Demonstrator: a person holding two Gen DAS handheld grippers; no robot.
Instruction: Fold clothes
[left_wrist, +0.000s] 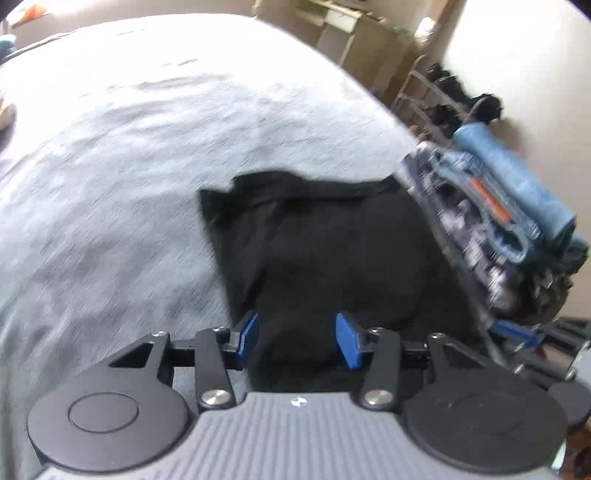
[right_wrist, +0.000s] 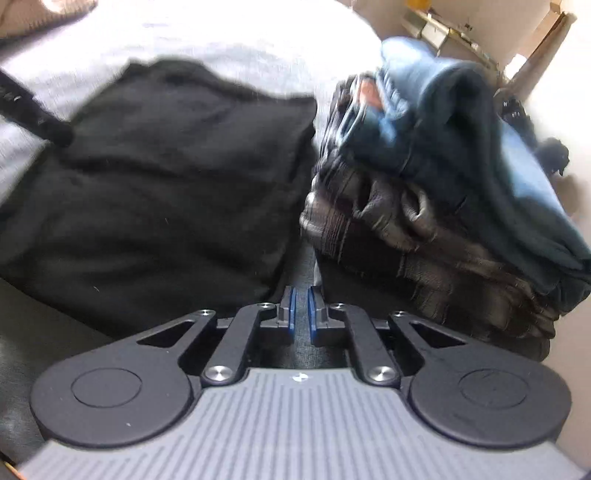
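A folded black garment (left_wrist: 332, 251) lies on the grey bedsheet (left_wrist: 129, 166). My left gripper (left_wrist: 297, 338) hovers over the garment's near edge. It is open, its blue pads (left_wrist: 248, 338) stand apart, and nothing is pinched between them. In the right wrist view the same black garment (right_wrist: 166, 177) fills the left half. My right gripper (right_wrist: 301, 312) is shut, low in the narrow gap between the garment and a stack of folded clothes (right_wrist: 424, 221). I see nothing held between its pads.
The stack (left_wrist: 498, 221) sits at the bed's right edge, blue denim (right_wrist: 461, 122) on top of dark plaid cloth. Beyond it are a shoe rack (left_wrist: 439, 103) and wooden furniture (left_wrist: 354, 29). Grey sheet stretches away to the left and far side.
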